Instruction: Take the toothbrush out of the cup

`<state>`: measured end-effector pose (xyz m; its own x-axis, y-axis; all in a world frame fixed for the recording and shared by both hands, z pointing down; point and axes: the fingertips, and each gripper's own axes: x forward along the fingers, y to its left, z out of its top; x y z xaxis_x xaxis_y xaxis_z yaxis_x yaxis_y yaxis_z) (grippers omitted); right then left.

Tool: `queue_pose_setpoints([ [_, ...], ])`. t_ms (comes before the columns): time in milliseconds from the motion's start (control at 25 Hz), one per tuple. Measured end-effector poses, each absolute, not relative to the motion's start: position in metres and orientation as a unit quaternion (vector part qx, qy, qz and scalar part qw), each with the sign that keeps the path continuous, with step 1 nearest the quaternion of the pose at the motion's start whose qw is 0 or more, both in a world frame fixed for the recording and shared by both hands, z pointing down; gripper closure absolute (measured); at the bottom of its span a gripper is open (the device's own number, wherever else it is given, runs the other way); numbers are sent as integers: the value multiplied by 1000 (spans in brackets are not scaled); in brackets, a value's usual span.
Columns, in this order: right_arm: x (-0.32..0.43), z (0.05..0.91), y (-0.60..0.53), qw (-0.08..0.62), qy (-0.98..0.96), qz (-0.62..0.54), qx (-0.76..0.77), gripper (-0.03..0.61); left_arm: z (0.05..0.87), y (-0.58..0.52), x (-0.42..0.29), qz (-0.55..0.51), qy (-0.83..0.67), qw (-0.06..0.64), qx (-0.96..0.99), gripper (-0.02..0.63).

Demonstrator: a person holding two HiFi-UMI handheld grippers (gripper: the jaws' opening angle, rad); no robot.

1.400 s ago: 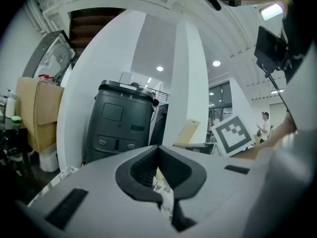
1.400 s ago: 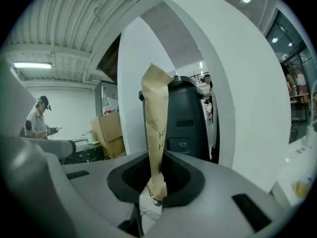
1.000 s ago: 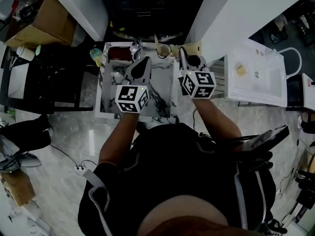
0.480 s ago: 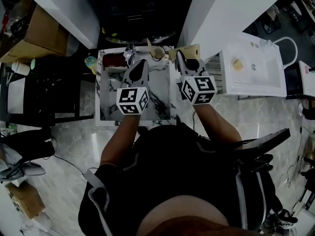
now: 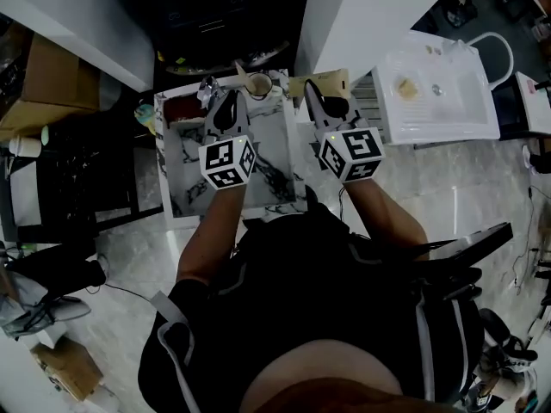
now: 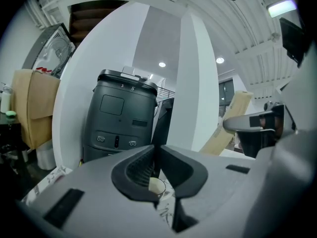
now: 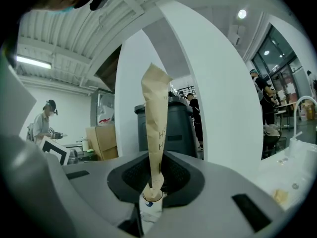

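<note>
A small pale cup (image 5: pixel 258 84) stands at the far edge of the marble-patterned table (image 5: pixel 274 144). A thin light toothbrush handle (image 5: pixel 242 69) leans out of it to the left. My left gripper (image 5: pixel 229 98) points at the table's far end, just left of the cup. Its jaws (image 6: pixel 158 150) have just been opening, stand a narrow slit apart and hold nothing; the cup (image 6: pixel 157 186) shows through them. My right gripper (image 5: pixel 313 91) is right of the cup, shut (image 7: pixel 154 175) on a tall tan paper-wrapped package (image 7: pixel 154 118) that stands upright.
A dark grey bin (image 6: pixel 119 123) stands behind the table between white pillars. A red-brown tray (image 5: pixel 176 110) and a crumpled silvery thing (image 5: pixel 207 88) lie at the table's far left. A white sink unit (image 5: pixel 435 93) is on the right, and a cardboard box (image 5: pixel 52 84) on the left.
Both grippers have moved a little toward the table's far end, and the left one is now closer to the cup. The right gripper still holds the tan package.
</note>
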<state>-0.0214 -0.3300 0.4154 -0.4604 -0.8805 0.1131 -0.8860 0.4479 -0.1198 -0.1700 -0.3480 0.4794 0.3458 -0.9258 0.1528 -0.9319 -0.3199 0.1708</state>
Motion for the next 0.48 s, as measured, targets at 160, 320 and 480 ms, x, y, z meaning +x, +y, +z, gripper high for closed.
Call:
queue_pose_setpoints([
  [160, -11, 417, -327, 17, -848, 80, 523, 520, 495, -363, -171, 15, -584, 125, 802, 517],
  [320, 3, 418, -325, 14, -842, 79, 533, 520, 512, -380, -163, 22, -580, 141, 802, 451],
  [480, 8, 421, -322, 14, -839, 85, 538, 520, 529, -394, -159, 30, -580, 150, 800, 445],
])
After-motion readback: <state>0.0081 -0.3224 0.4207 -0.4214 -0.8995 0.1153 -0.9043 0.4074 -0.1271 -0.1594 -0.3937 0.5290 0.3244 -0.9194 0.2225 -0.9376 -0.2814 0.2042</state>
